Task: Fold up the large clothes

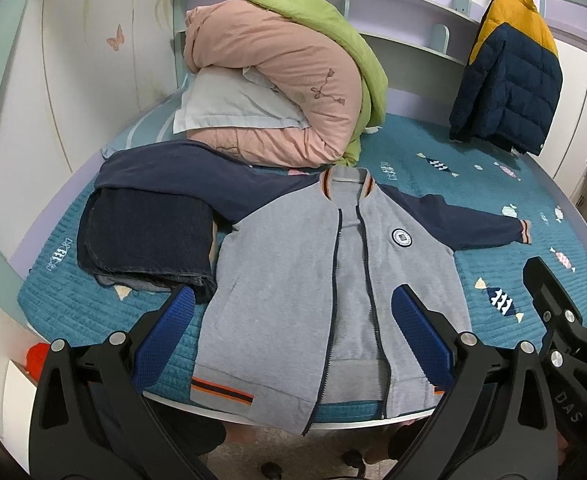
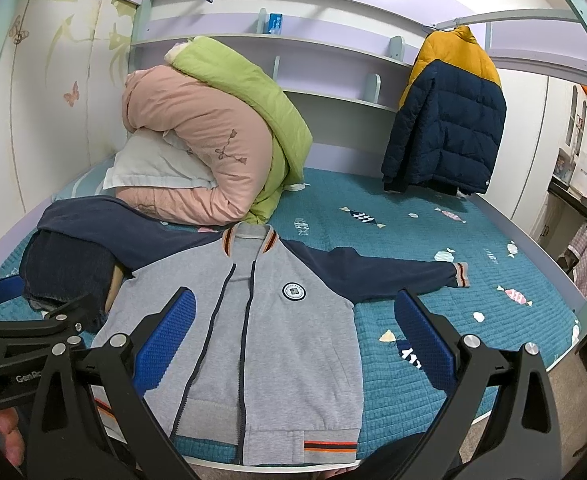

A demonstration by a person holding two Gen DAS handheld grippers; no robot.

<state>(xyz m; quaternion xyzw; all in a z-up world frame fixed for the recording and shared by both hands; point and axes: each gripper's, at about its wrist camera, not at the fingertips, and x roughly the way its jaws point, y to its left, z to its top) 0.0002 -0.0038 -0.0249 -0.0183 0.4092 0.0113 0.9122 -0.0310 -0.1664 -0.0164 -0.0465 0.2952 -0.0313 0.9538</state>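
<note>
While it lay flat and unzipped on the bed (image 2: 433, 216), the grey jacket (image 2: 277, 344) pointed collar toward the bedding pile (image 2: 213, 136), hem at the near edge. Both the left gripper (image 1: 293, 312) and right gripper (image 2: 295, 312) hovered, jaws apart.

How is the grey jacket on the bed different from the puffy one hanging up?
The grey jacket lies flat on the bed, unzipped, sleeves spread; the puffy jacket hangs upright from a rail. The grey jacket is thin and smooth with a round badge; the puffy jacket is thick, quilted, with a yellow top. Both have navy parts.
</note>
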